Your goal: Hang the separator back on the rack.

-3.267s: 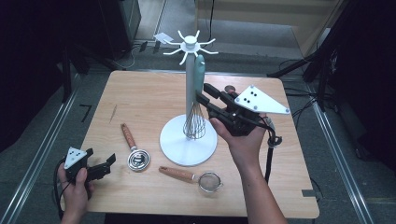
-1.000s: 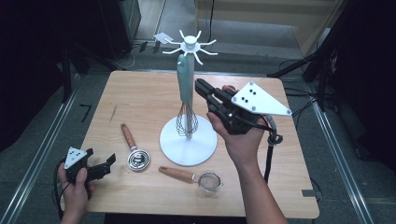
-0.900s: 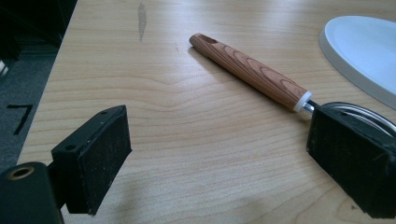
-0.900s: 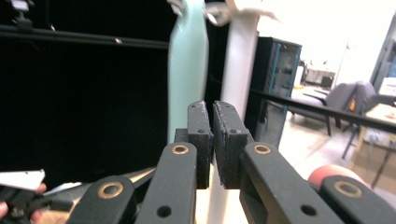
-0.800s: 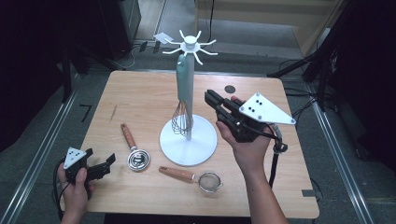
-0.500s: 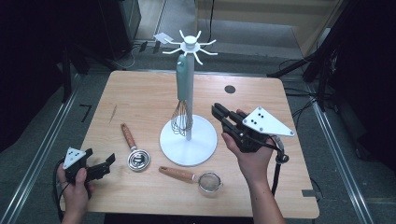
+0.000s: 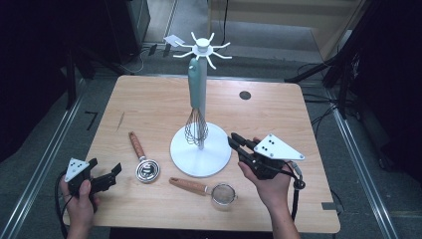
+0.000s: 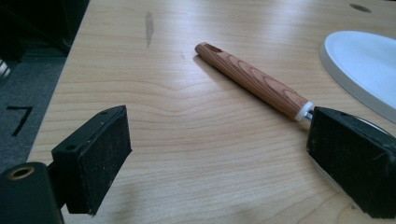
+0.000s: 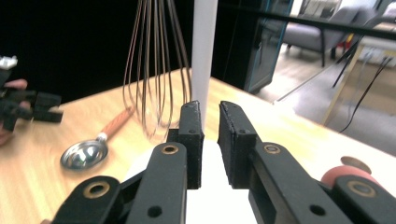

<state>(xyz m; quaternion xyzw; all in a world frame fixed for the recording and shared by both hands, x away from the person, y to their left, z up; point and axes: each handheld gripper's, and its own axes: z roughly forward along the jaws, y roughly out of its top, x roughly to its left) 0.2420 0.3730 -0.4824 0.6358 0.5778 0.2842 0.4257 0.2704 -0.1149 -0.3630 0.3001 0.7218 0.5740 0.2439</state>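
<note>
High view: a whisk (image 7: 197,107) with a pale teal handle is seen hung from one arm of a white utensil stand (image 7: 201,149), just beside the post. Its long axis is vertical, handle uppermost and the copper wire head pointing straight down, the wires ending just above the round white base. The right gripper (image 7: 238,145) is held low over the wooden table (image 7: 278,114), just beside the right edge of that base, its jaws pointed up and to the left toward the post. In the right gripper view the two black jaws are seen with a narrow gap between them and nothing gripped; they have just been opening a little. The white post rises directly behind the gap, and the whisk's wires hang just to its left.

The left gripper (image 7: 105,175) is held near the front left corner of the table, its jaws spread wide and empty, as the left gripper view confirms. A wood-handled measuring spoon (image 7: 142,159) is laid flat just beyond it, handle pointing away and to the left, bowl toward the person. A small wood-handled strainer (image 7: 209,189) is laid in front of the base, its mesh end pointing right.
</note>
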